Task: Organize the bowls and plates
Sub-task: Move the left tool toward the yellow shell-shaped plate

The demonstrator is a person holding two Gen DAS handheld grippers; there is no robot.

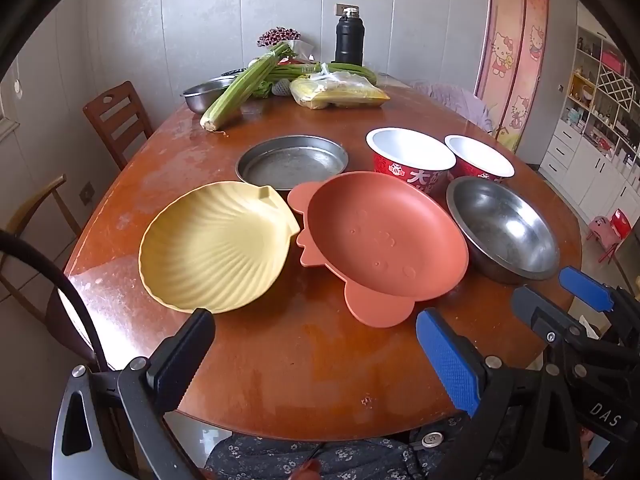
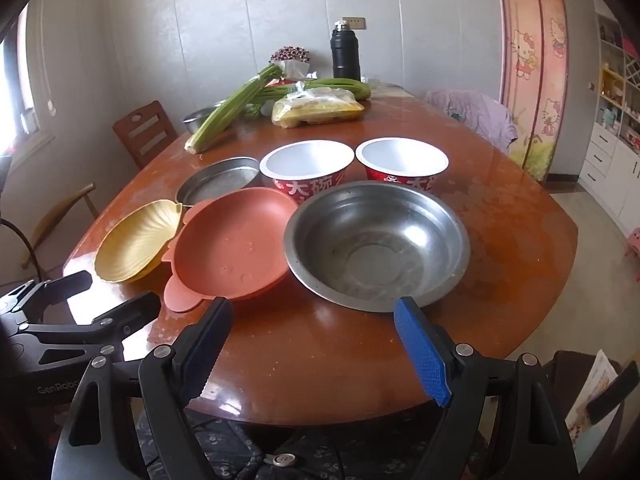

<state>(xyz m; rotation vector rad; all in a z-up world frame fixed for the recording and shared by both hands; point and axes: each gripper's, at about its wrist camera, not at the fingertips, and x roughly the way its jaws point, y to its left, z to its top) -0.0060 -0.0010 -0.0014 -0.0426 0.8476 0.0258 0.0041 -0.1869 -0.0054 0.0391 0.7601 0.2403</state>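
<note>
**Dishes spread on a worn oval bench, both grippers spread above its near edge**

The bench point(image 1: 280, 360) is a glossy reddish-brown oval, its varnish scuffed pale along the left rim and glaring where window light falls; behind it stand grey panelled walls, a pink cartoon-cat sliding door on the right, and white shelving beyond that; two wooden chairs point(image 1: 116, 124) sit off the left side.

Near the front lie, left to right, a yellow shell-shaped plate point(image 1: 212, 248), a terracotta crab-shaped plate point(image 1: 380, 236) just beside it, and a steel bowl point(image 2: 376, 244) whose rim meets the terracotta plate's edge; behind them sit a shallow steel pan point(image 1: 292, 162) and two red paper bowls point(image 2: 308, 166), side by side; the far end holds celery point(image 1: 236, 92), a bagged yellow food packet point(image 1: 340, 92), a small steel basin point(image 1: 200, 96) and a black flask point(image 1: 349, 40).

The left gripper point(image 1: 316, 344) hangs over the near edge with fingers wide apart and nothing between them, facing the gap between the yellow and terracotta plates; the right gripper point(image 2: 316, 340) is likewise spread and empty, just short of the steel bowl's near rim.

Bare bench runs along the whole near edge; the right side past the steel bowl is also open.
</note>
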